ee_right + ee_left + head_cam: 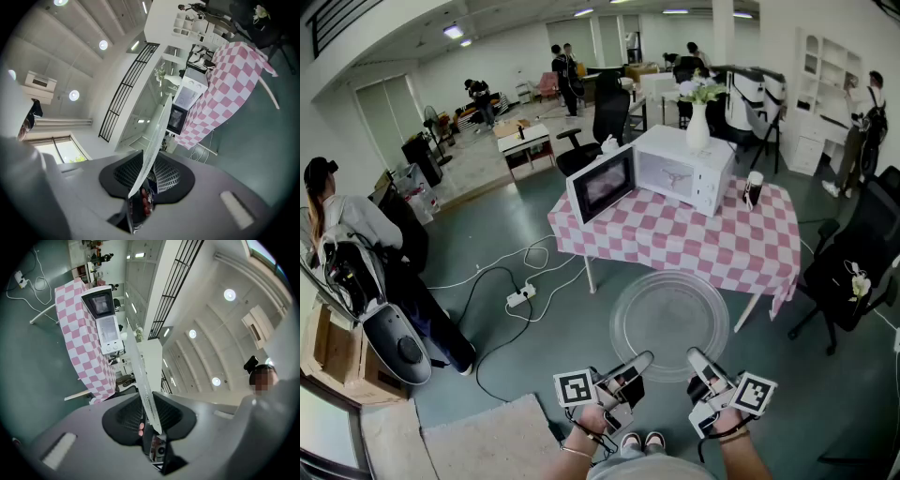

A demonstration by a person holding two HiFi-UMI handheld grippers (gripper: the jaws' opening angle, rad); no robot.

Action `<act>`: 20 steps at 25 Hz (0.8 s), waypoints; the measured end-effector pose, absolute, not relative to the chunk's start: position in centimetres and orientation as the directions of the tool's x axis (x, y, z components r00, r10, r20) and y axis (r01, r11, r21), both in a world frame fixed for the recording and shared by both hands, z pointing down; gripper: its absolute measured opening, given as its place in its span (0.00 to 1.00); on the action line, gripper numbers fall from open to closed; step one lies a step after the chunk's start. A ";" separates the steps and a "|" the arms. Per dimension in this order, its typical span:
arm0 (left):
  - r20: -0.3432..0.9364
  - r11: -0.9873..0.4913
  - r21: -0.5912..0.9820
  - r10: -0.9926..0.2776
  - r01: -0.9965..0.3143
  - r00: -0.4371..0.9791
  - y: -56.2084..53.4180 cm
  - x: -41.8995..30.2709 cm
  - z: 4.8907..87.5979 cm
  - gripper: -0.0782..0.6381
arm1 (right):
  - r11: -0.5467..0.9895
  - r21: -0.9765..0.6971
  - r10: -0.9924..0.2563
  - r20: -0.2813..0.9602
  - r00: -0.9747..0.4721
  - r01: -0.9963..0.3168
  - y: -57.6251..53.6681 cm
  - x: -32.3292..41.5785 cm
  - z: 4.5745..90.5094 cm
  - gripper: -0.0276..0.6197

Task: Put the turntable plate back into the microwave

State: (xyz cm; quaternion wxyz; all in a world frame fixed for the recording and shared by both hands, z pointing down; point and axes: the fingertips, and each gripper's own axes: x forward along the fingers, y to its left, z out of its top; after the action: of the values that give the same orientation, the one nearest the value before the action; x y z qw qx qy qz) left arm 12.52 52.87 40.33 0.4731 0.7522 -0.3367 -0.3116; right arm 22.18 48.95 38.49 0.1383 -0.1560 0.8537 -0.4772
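The person is holding the round glass plate (669,324) up in the air, over the floor. Both grippers are holding it by its near edge. The left gripper (636,364) is pinching the rim on the left side, and its jaws are almost shut on the thin glass. The right gripper (700,361) is doing the same on the right side. The plate is lying nearly flat and reaching out in front of the jaws.

The microwave (686,171) is sitting straight ahead, past the far edge of the plate, on the counter (741,248) with the pink and white cloth. It is well apart from the plate. Its door (602,184) is hanging open on the left, and the open front is facing the person. Both hands look about as near to it as each other.

A white vase (697,127) is standing on top of the microwave. A dark cup (754,188) is standing just beside it on the right. I think the open door could get in the way.
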 end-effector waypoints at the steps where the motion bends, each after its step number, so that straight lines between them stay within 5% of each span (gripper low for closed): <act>1: -0.143 -0.326 0.919 -0.801 -0.223 0.582 53.0 12.4 40.3 0.19 | 0.497 -0.857 -0.400 -0.087 -0.912 -0.136 49.1 22.1 38.5 0.16; 20: -0.155 -0.347 0.908 -0.801 -0.237 0.579 53.3 10.5 39.5 0.20 | 0.509 -0.849 -0.397 -0.087 -0.914 -0.140 49.2 20.4 37.8 0.16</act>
State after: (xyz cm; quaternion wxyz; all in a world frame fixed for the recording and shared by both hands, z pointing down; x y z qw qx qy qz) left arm 10.50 53.28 39.45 0.4586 0.7609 -0.3408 -0.3075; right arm 20.41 49.22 37.76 0.1366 -0.1566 0.8579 -0.4700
